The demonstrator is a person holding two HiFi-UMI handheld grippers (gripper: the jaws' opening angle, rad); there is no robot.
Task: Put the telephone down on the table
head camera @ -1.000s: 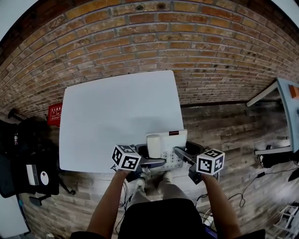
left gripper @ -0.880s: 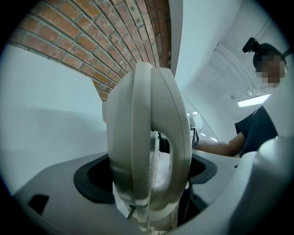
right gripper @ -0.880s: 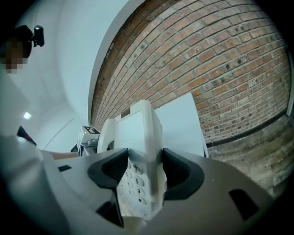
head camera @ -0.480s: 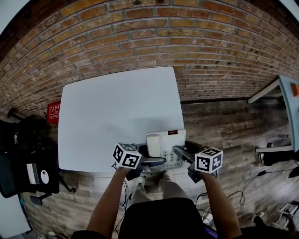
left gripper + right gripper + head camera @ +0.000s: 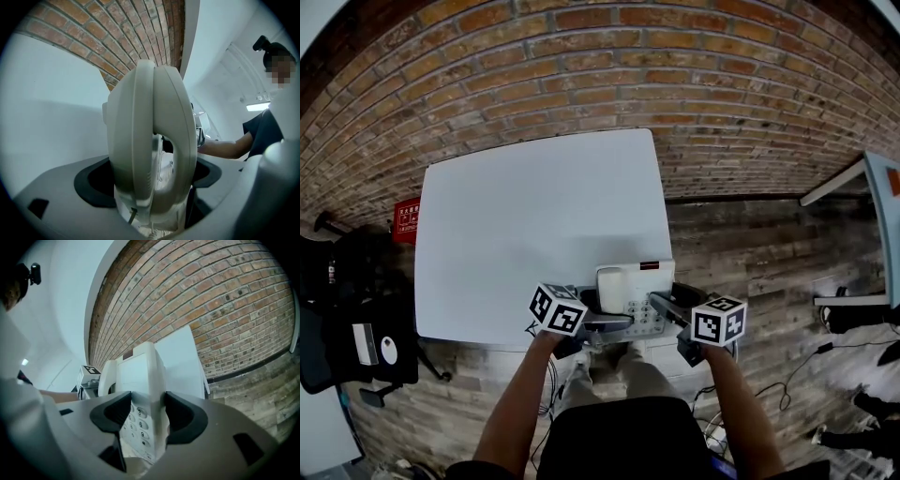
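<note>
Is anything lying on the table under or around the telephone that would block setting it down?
Nothing visible does. The white table shows a bare top. The telephone, clamped on either side by the left gripper and the right gripper, is at the table's near right corner with open surface beside it.

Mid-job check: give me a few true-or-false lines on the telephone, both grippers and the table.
1. The left gripper is clamped on the handset side of the telephone. True.
2. The right gripper is empty. False: its jaws grip the telephone at the keypad side.
3. The handset lies off its cradle. False: it sits on the telephone.
4. The table is white. True.
5. The telephone is at the table's far edge, by the brick wall. False: it is at the near edge.
</note>
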